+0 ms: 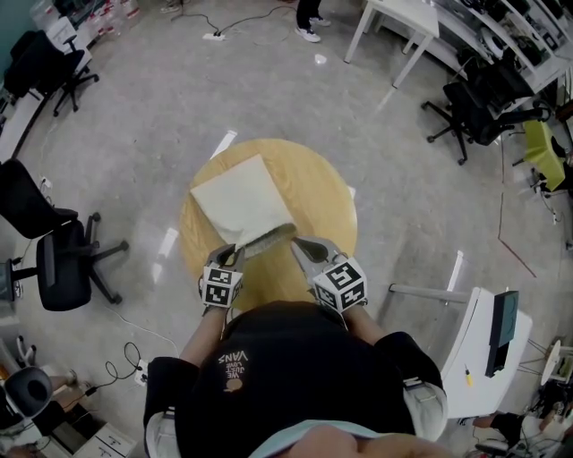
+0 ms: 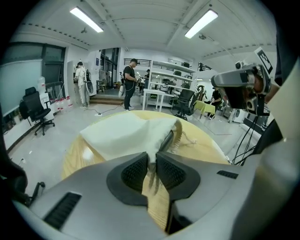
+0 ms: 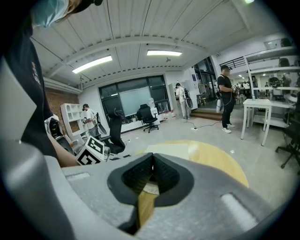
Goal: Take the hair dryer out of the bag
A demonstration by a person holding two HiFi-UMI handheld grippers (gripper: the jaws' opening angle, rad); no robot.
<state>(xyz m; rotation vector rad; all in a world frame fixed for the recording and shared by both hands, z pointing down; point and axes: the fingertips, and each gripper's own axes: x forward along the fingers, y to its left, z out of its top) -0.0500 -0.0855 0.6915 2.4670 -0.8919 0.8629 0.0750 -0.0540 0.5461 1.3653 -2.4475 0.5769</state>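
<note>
A cream cloth bag (image 1: 242, 204) lies on the round wooden table (image 1: 322, 192), its mouth toward me. A dark grey part, apparently the hair dryer (image 1: 269, 238), shows in the mouth. My left gripper (image 1: 235, 253) is at the mouth's left corner. In the left gripper view its pads pinch the bag's (image 2: 126, 133) edge fabric at the left gripper (image 2: 152, 164), and the dark opening (image 2: 166, 139) gapes just beyond. My right gripper (image 1: 297, 243) is at the mouth's right corner, shut. In the right gripper view the right gripper (image 3: 152, 169) has its pads together with nothing between them.
The bag's drawstring (image 2: 190, 137) trails onto the tabletop. Black office chairs (image 1: 54, 259) stand to the left, a white cart (image 1: 483, 344) close at the right, and a white table (image 1: 403, 27) at the back. Cables lie on the floor. People stand far off.
</note>
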